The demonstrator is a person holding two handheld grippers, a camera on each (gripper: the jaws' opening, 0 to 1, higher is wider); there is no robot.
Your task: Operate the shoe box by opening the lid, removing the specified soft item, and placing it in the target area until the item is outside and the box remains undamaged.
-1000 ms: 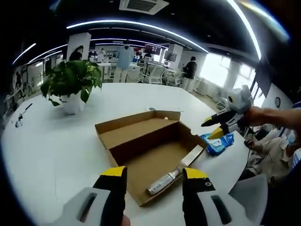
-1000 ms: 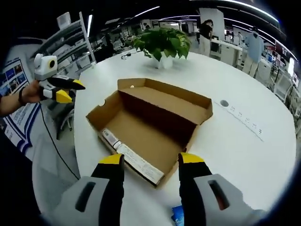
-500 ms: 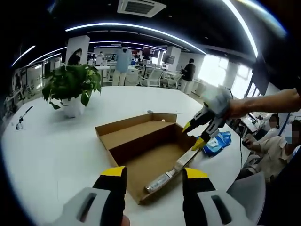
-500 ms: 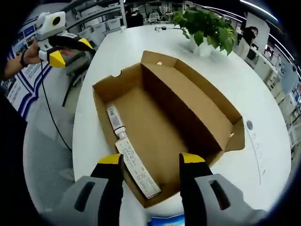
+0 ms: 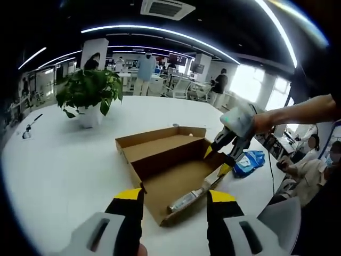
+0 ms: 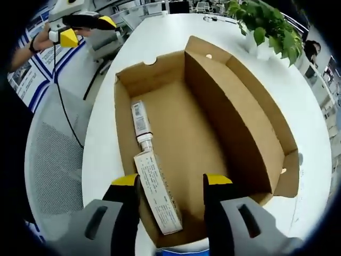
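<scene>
Open shoe box (image 6: 224, 122) with a tube (image 6: 142, 124) inside

The brown cardboard box lies flat on the white bench (image 5: 64, 160), lid folded back and standing along one long side. On its floor a slim tube lies end to end with a long white carton (image 6: 157, 192), against one side wall.

- The left tool (image 5: 173, 200) hangs above the white counter (image 5: 64, 160), its yellow-tipped jaws apart with nothing between them.
- An open cardboard shoe box (image 5: 170, 165) lies ahead, lid folded back.
- A tube (image 5: 187, 200) and a slim carton (image 5: 216, 177) lie inside.
- The right tool (image 5: 228, 152), jaws parted, reaches over the box's far edge.
- A blue packet (image 5: 249, 161) lies just beyond it.
- A potted plant (image 5: 91, 96) stands well apart.
</scene>
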